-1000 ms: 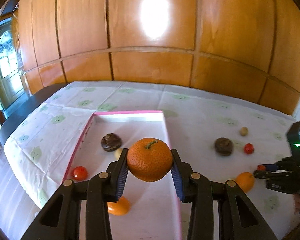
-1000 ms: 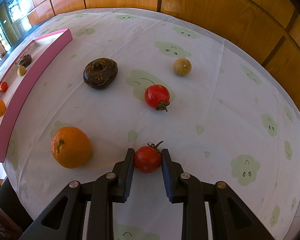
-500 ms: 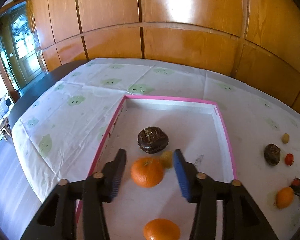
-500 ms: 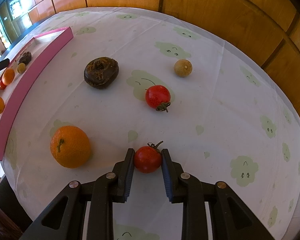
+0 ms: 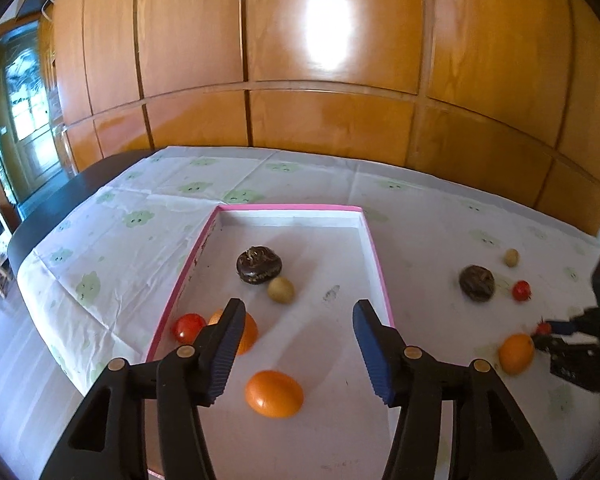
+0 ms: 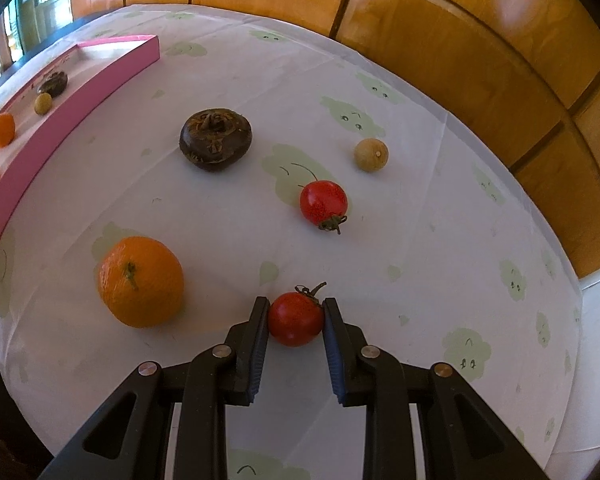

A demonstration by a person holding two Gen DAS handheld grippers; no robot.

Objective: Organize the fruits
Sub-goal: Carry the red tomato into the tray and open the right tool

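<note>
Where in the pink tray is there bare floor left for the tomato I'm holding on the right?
The tray is bare along its right wall, from the far end down past the tan fruit. The left side is crowded: dark fruit, a tomato and two oranges. The right gripper grips its tomato.

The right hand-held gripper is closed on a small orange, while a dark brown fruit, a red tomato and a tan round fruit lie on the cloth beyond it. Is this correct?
Not quite. The right wrist view shows the right hand-held gripper closed on a small red tomato, not an orange. The dark brown fruit, the other red tomato and the tan round fruit lie as you say.
</note>
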